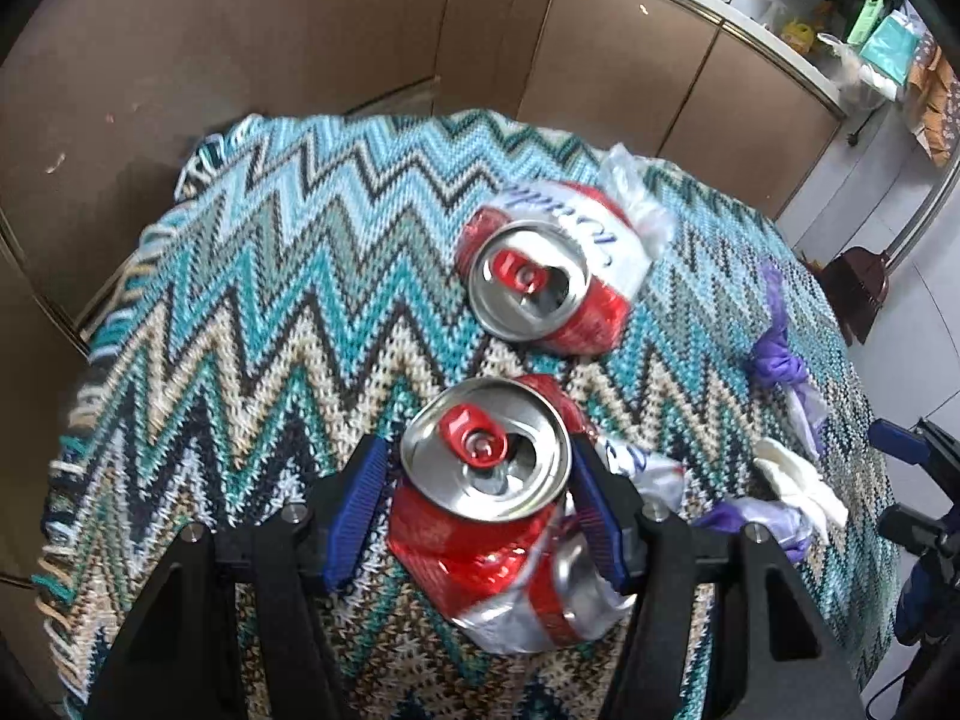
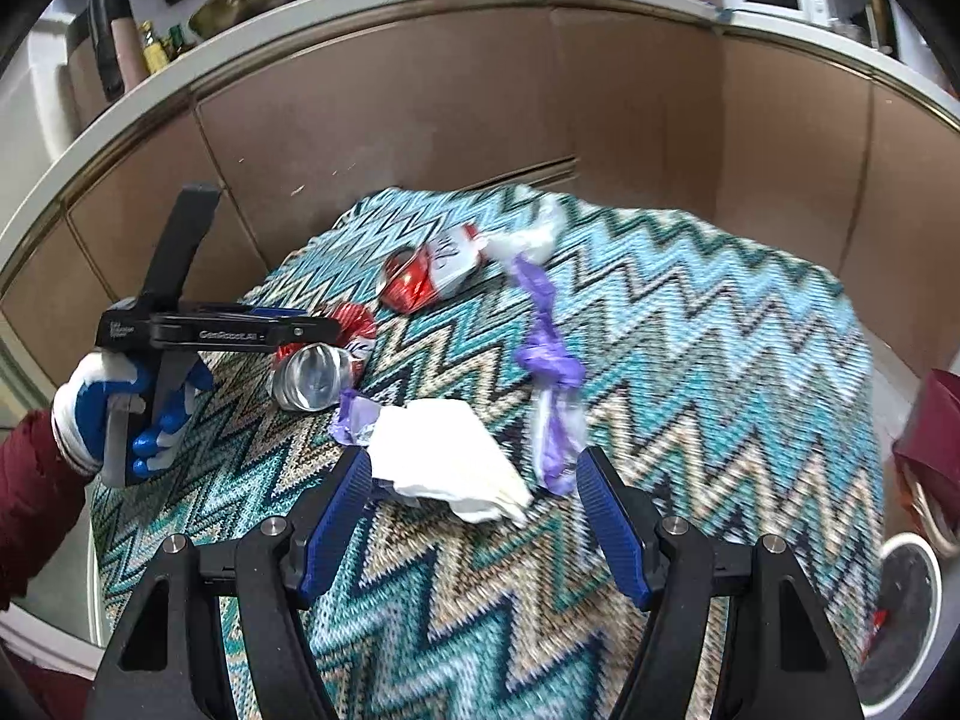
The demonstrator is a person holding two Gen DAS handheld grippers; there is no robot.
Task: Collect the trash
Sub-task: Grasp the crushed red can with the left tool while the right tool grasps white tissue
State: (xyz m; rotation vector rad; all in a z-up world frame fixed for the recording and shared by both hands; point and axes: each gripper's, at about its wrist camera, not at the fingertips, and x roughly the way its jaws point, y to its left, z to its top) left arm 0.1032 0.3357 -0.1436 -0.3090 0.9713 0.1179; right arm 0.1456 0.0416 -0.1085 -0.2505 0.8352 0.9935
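Two crushed red-and-white aluminium drink cans are seen on a desk covered with a teal, cream and black zigzag knitted cloth (image 1: pixel 252 300). In the left wrist view, the nearer crushed can (image 1: pixel 498 510) lies between the blue pads of the left tongs (image 1: pixel 477 504); the jaws are set narrowly around it, the right pad touching the can's side, while contact on the left pad cannot be told for certain. The second crushed can (image 1: pixel 546 276) lies at about 12 o'clock from the first, apart from it, with one crumpled clear plastic wrapper (image 1: pixel 636 198) touching its far end.

In the right wrist view, the right tongs (image 2: pixel 474 507) are held wide, with nothing gripped. One crumpled white paper tissue (image 2: pixel 444 456) lies between the pad tips, near the left pad. One knotted purple plastic strip (image 2: pixel 549 354) is stretched at about 1 o'clock from the tissue, and one purple-and-clear wrapper (image 2: pixel 555 438) lies just beside the right pad. One small purple wrapper scrap (image 2: pixel 354 420) touches the tissue at 10 o'clock. The left tongs are seen at 9 o'clock, held by one hand in a blue-and-white glove (image 2: pixel 114 414).
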